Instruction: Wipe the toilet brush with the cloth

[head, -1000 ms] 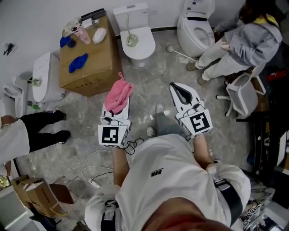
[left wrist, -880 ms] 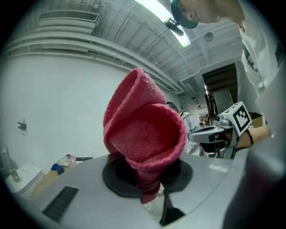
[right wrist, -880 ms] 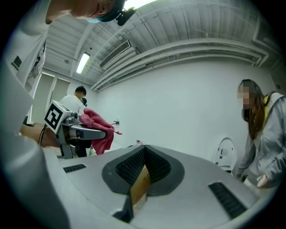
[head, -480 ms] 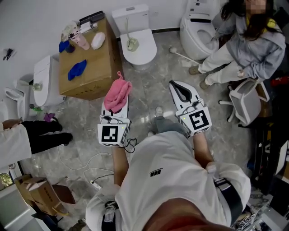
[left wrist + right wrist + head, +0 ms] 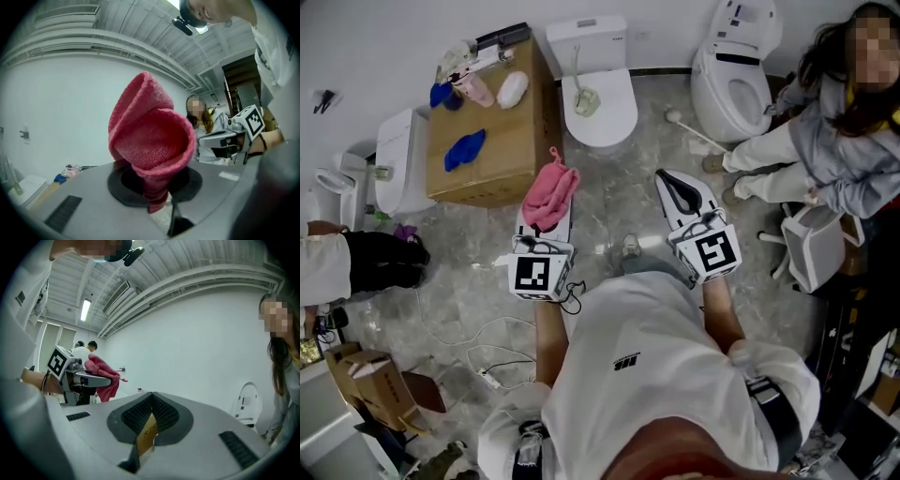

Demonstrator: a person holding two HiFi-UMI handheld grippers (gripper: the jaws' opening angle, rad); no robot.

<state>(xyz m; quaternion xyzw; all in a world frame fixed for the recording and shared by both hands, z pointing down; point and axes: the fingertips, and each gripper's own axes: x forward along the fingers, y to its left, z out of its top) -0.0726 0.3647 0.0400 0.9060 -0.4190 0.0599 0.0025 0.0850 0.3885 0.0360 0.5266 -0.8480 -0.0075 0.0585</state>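
Observation:
A pink cloth (image 5: pixel 549 195) (image 5: pixel 150 145) bunches up out of my left gripper (image 5: pixel 547 214) (image 5: pixel 158 202), whose jaws are shut on its lower fold. The cloth hides the fingertips from above. To its right my right gripper (image 5: pixel 669 180) (image 5: pixel 149 420) is shut, both held level above the floor; a small tan printed tag sits in its jaw seam. A white toilet brush (image 5: pixel 694 131) lies on the floor between the two toilets. Another stick with a greenish head (image 5: pixel 584 97) rests on the lid of the near toilet (image 5: pixel 614 122). Neither gripper touches a brush.
A cardboard box (image 5: pixel 497 169) at the left carries blue cloths (image 5: pixel 465 148), a bottle and white items. A second toilet (image 5: pixel 733 84) stands at the right, with a seated person (image 5: pixel 825 169) and a chair (image 5: pixel 811 246) beside it. Cables (image 5: pixel 483 349) trail on the floor.
Both grippers have travelled forward together toward the box and the near toilet, the cloth still held. The seated person at the right has shifted posture.

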